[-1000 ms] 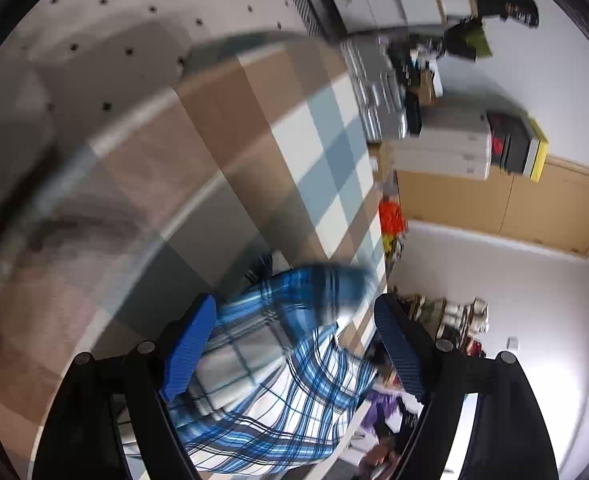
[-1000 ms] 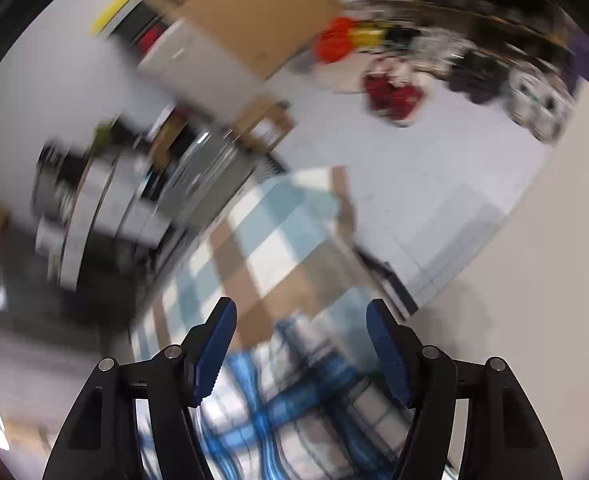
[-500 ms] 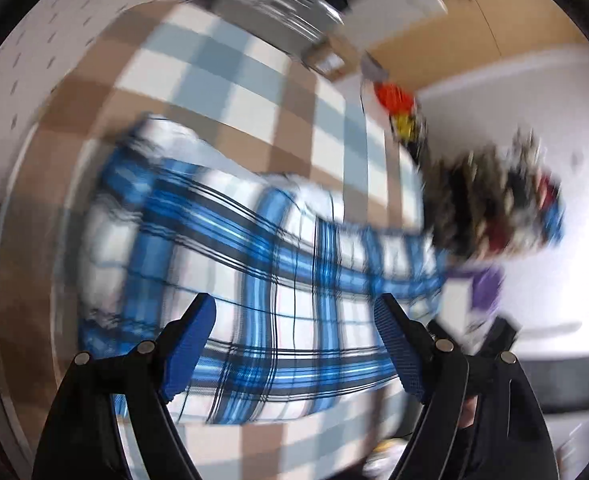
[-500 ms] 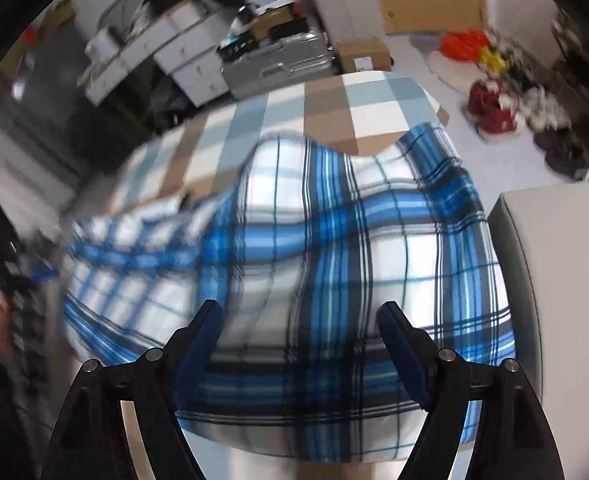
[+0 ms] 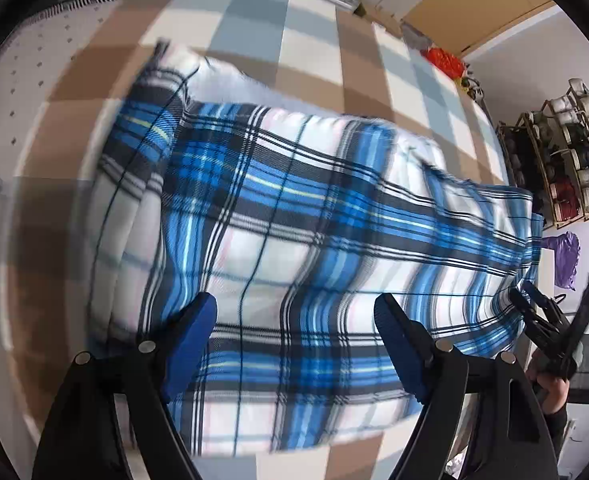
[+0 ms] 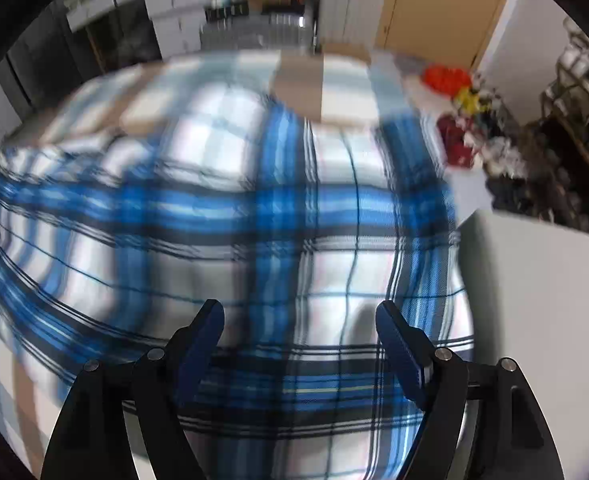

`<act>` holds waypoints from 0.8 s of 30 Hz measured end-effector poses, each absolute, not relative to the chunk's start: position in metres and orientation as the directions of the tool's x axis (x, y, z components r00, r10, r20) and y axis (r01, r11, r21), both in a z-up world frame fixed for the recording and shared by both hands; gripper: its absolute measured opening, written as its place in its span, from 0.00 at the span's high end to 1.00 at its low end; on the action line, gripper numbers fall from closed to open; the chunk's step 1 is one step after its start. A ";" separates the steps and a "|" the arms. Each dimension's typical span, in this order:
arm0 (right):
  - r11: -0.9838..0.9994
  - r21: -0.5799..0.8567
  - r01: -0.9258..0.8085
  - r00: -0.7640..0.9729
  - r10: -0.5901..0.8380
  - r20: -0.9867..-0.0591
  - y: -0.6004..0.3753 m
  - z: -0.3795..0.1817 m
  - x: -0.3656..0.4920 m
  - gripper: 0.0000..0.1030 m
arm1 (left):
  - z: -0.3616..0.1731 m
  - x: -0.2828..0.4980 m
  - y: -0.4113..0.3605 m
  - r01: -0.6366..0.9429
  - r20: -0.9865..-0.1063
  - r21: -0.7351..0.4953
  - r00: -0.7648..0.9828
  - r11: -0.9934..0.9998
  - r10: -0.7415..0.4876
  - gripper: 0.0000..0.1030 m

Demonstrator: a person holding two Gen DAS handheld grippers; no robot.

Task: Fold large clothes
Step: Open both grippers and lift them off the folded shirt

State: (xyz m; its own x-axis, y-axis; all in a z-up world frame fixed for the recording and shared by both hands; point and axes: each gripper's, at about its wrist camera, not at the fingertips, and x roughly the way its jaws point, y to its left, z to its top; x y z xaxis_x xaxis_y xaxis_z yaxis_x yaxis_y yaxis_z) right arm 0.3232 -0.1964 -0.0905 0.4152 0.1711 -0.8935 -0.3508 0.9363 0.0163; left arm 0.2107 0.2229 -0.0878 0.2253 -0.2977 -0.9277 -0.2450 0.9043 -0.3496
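Observation:
A large blue, white and black plaid garment (image 5: 294,220) lies spread on a brown, blue and white checked cover (image 5: 314,24). It also fills the right wrist view (image 6: 254,220). My left gripper (image 5: 294,320) is open and empty above the garment's near part. My right gripper (image 6: 298,328) is open and empty above the garment too. The right gripper also shows at the garment's right edge in the left wrist view (image 5: 550,312), jaws apart.
A dotted white surface (image 5: 22,80) lies left of the cover. A shoe rack (image 5: 562,160) stands at the right. A white box-like surface (image 6: 534,280) is beside the garment's right edge. Drawers and a wooden door (image 6: 434,8) stand at the back.
Both grippers swung from looking across the room to looking down on the garment. The garment now lies spread wide. Both views are still blurred by motion.

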 end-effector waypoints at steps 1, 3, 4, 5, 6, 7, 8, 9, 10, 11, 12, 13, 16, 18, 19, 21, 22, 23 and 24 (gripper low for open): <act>0.927 0.055 -0.370 0.426 0.222 -0.877 -0.192 -0.078 0.316 0.23 | -0.078 0.204 0.218 -0.214 -0.918 -0.362 0.254 0.907 -0.306 0.25; 0.899 0.135 -0.417 0.408 0.318 -0.856 -0.179 -0.063 0.303 0.22 | -0.057 0.192 0.194 -0.118 -0.893 -0.386 0.296 0.915 -0.339 0.24; 0.882 0.163 -0.443 0.390 0.353 -0.851 -0.169 -0.059 0.298 0.22 | -0.052 0.185 0.185 -0.081 -0.884 -0.392 0.311 0.917 -0.350 0.24; 0.864 0.176 -0.471 0.374 0.376 -0.848 -0.157 -0.057 0.290 0.22 | -0.051 0.179 0.175 -0.049 -0.877 -0.391 0.322 0.919 -0.356 0.24; 0.843 0.169 -0.511 0.363 0.389 -0.847 -0.143 -0.058 0.282 0.21 | -0.056 0.175 0.165 -0.019 -0.882 -0.379 0.309 0.925 -0.355 0.24; 0.829 0.134 -0.542 0.362 0.375 -0.854 -0.129 -0.061 0.275 0.21 | -0.065 0.174 0.158 -0.002 -0.893 -0.360 0.291 0.933 -0.344 0.24; 0.817 0.071 -0.572 0.365 0.331 -0.870 -0.114 -0.071 0.268 0.21 | -0.074 0.174 0.156 -0.005 -0.902 -0.344 0.280 0.939 -0.329 0.24; 0.811 0.032 -0.585 0.366 0.299 -0.881 -0.107 -0.079 0.262 0.21 | -0.086 0.171 0.156 -0.020 -0.911 -0.331 0.266 0.943 -0.314 0.24; 0.804 0.001 -0.595 0.361 0.268 -0.893 -0.102 -0.091 0.258 0.22 | -0.096 0.174 0.159 -0.037 -0.917 -0.329 0.252 0.943 -0.310 0.24; 0.801 -0.013 -0.598 0.347 0.245 -0.905 -0.103 -0.103 0.259 0.22 | -0.108 0.173 0.165 -0.075 -0.921 -0.331 0.241 0.941 -0.305 0.24; 0.810 -0.002 -0.587 0.331 0.237 -0.913 -0.106 -0.115 0.260 0.22 | -0.117 0.172 0.172 -0.107 -0.918 -0.348 0.242 0.932 -0.315 0.26; 0.818 0.037 -0.574 0.331 0.272 -0.904 -0.112 -0.120 0.260 0.22 | -0.114 0.169 0.179 -0.108 -0.898 -0.371 0.295 0.922 -0.327 0.24; 0.816 0.086 -0.571 0.335 0.327 -0.884 -0.123 -0.122 0.261 0.21 | -0.116 0.169 0.184 -0.125 -0.902 -0.329 0.337 0.936 -0.272 0.23; 0.821 0.122 -0.558 0.314 0.344 -0.885 -0.127 -0.120 0.265 0.20 | -0.116 0.172 0.180 -0.138 -0.905 -0.319 0.339 0.938 -0.258 0.23; 0.827 0.143 -0.543 0.296 0.348 -0.889 -0.129 -0.117 0.269 0.21 | -0.115 0.173 0.180 -0.148 -0.905 -0.319 0.342 0.936 -0.255 0.23; 0.833 0.191 -0.519 0.289 0.382 -0.878 -0.136 -0.101 0.280 0.28 | -0.114 0.169 0.182 -0.150 -0.893 -0.330 0.368 0.932 -0.257 0.23; 0.830 0.207 -0.518 0.307 0.405 -0.861 -0.136 -0.090 0.280 0.28 | -0.113 0.167 0.181 -0.149 -0.886 -0.340 0.380 0.928 -0.264 0.23; 0.834 0.205 -0.513 0.343 0.418 -0.841 -0.142 -0.079 0.282 0.26 | -0.115 0.167 0.183 -0.147 -0.883 -0.347 0.383 0.926 -0.270 0.23; 0.849 0.175 -0.498 0.382 0.396 -0.835 -0.149 -0.070 0.284 0.25 | -0.117 0.166 0.185 -0.135 -0.881 -0.352 0.383 0.926 -0.279 0.23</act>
State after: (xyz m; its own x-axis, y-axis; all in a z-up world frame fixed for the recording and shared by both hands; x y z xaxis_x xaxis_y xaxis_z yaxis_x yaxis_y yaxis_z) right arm 0.2845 -0.1495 -0.0703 0.3819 0.3963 -0.8349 -0.4983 0.8492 0.1751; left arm 0.1665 0.1852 -0.1166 0.3830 -0.2790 -0.8806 -0.1346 0.9262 -0.3521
